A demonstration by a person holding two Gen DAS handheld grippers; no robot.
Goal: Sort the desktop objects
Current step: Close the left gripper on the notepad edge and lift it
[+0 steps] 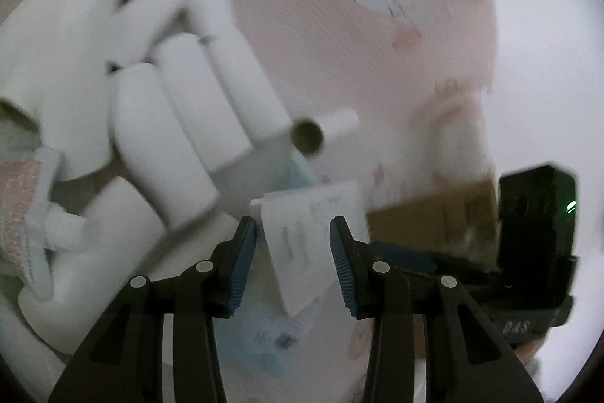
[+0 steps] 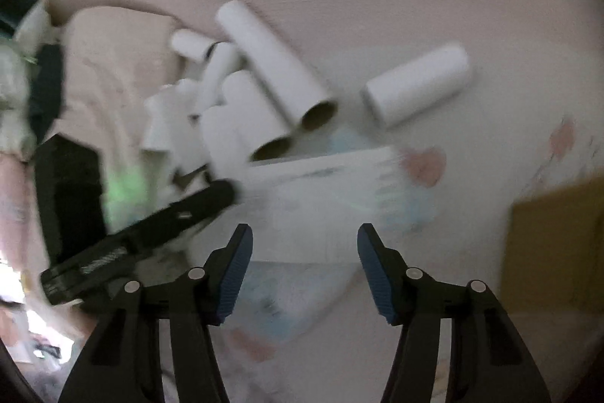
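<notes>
While both tongs, left tongs and right tongs, hang open and empty, a careless closing on the paper slip mid-worktop might nudge the piled white tubes rolling, though blur hides clearances.

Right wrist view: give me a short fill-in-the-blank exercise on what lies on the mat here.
1. The tubes heaped on the mat are ____ in colour.
2. One tube lies apart from the heap, on its ____ side in this view.
3. Between the pads of the right tool there is ____ held.
4. The brown box shows at the ____ edge of this view.

Missing words: white; right; nothing; right
</notes>
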